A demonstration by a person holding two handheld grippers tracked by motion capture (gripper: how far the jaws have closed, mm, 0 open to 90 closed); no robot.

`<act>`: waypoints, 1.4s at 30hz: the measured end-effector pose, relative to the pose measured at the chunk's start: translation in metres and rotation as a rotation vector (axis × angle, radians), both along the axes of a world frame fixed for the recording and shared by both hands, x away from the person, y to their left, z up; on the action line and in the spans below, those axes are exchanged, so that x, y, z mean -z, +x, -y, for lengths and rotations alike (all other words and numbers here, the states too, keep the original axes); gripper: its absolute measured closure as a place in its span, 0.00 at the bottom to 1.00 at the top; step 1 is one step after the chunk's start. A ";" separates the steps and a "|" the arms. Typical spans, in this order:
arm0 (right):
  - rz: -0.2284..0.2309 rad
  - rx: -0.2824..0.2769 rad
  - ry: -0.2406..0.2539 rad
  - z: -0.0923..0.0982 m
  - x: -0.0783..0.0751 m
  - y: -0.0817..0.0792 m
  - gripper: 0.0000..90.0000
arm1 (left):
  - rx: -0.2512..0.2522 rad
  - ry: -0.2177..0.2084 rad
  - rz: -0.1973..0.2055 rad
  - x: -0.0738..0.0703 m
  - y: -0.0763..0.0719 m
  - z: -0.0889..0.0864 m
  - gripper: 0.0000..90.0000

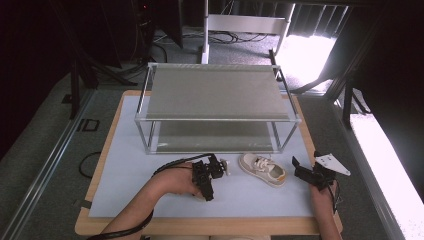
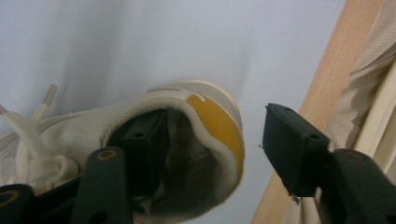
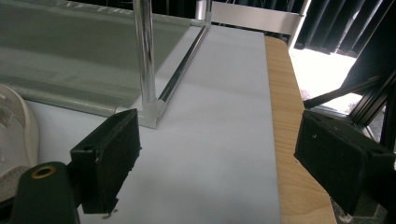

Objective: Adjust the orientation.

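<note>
As things stand: early stage; both shoes lie on the mat (image 1: 130,185), neither on the rack (image 1: 215,92)
Left gripper (image 2: 212,133): jaws apart, set astride the heel of the left shoe (image 2: 84,130); one jaw down inside the opening, the other outside and clear of the yellow heel tab; no pinch yet
Left shoe: flat on the mat near the table's front edge, under the left gripper; laces loose
Rack: two grey shelves in a metal frame, behind the shoes; both shelves bare
Right shoe (image 1: 262,170): on the mat just before the rack's right front leg; untouched
Right gripper (image 3: 217,135): jaws wide apart, nothing between them; hangs beside the right shoe, toward the table's right edge
Done: left gripper placed on its shoe
Left, by judgement: close on the heel, lift, shelve; then the right shoe
</note>
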State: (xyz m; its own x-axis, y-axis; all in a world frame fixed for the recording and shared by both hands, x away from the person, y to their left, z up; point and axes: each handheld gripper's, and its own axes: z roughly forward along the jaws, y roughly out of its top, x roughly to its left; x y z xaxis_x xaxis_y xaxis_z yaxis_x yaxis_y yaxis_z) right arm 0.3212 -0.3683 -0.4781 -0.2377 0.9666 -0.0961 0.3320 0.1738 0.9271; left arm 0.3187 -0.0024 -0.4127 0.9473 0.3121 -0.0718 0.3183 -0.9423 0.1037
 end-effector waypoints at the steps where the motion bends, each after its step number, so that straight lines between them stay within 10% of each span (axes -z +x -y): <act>1: 0.000 0.000 0.000 0.000 0.000 0.000 0.15 | 0.000 0.004 -0.004 0.001 0.001 0.001 0.48; 11: 0.001 0.000 0.000 0.000 0.000 0.000 0.15 | 0.021 -0.023 -0.036 0.003 0.005 0.001 0.71; 24: 0.001 0.001 0.002 0.000 0.000 0.000 0.15 | 0.355 -0.009 0.047 -0.009 -0.020 0.003 0.78; 31: 0.000 0.000 0.000 0.000 0.000 0.000 0.15 | 0.373 0.060 0.048 -0.007 -0.034 0.011 0.77; 42: 0.002 0.001 -0.003 0.000 0.000 0.000 0.15 | 0.328 0.017 0.053 -0.004 -0.030 0.018 0.65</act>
